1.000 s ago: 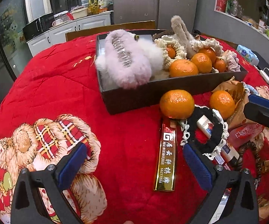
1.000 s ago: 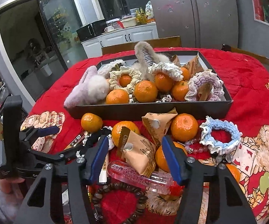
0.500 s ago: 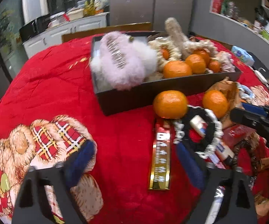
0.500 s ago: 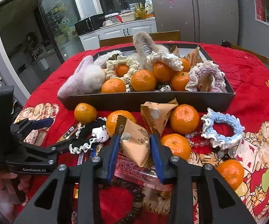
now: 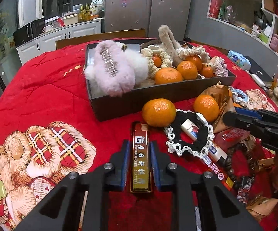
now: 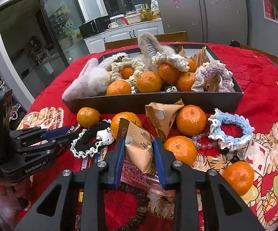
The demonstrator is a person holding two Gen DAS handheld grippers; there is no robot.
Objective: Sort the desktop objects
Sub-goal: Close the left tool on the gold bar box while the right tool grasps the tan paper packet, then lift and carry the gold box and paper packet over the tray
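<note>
Blue pads on my left gripper [image 5: 140,165] are closing on the gold-and-red bar [image 5: 141,156], which lies flat on the red quilt [image 5: 48,94], pads right against its sides. My right gripper [image 6: 140,161] is closing too, pinching the tan snack packet [image 6: 139,146] sitting atop a clear pink tube [image 6: 139,175]. Just past that are loose mandarins [image 6: 191,120], a black lace scrunchie [image 5: 191,140] and a blue one [image 6: 230,130]. Further back, the dark box [image 6: 158,101] holds mandarins, scrunchies and fuzzy clips.

A tangerine [image 5: 158,112] lies just before the box [image 5: 158,96], seemingly touching the scrunchie [image 5: 190,136] at its right.
</note>
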